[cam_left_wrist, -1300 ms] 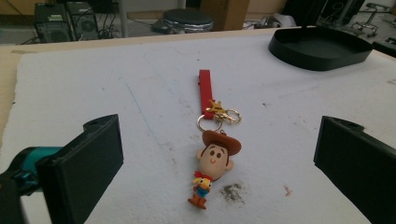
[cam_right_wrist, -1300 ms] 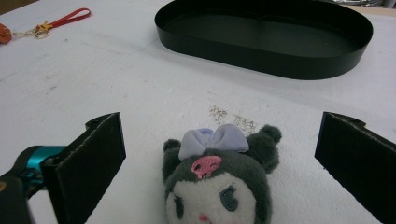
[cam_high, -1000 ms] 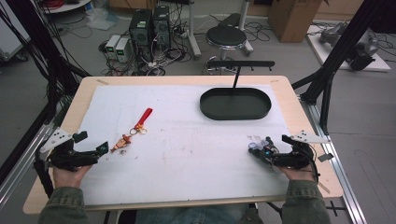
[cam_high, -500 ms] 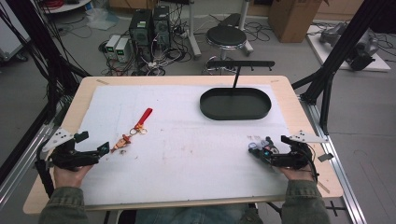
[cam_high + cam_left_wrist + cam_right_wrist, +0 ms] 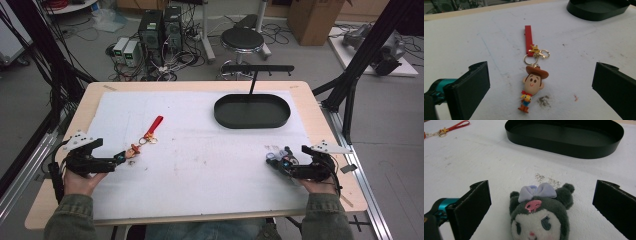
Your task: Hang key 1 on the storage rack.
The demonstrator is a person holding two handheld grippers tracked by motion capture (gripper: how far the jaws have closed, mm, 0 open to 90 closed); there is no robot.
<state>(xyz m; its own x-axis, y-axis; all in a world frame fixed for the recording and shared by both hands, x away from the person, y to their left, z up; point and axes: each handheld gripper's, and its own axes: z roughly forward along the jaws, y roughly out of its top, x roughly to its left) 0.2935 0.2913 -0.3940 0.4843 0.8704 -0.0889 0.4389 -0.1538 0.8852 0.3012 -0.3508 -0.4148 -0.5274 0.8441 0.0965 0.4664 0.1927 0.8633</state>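
High view: table (image 5: 200, 200), tray (image 5: 252, 111) far right.
Left gripper (image 5: 539, 82): jaws wide, either side of keychain (image 5: 532, 85), near left.
Right gripper (image 5: 541, 205): jaws wide around plush (image 5: 540, 216), near right.

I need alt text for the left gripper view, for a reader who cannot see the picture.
A small cowboy figure keychain with a red strap lies flat on a white table cover, between the left gripper's two open black fingers, which do not touch it. The edge of a black oval tray shows at the top right.
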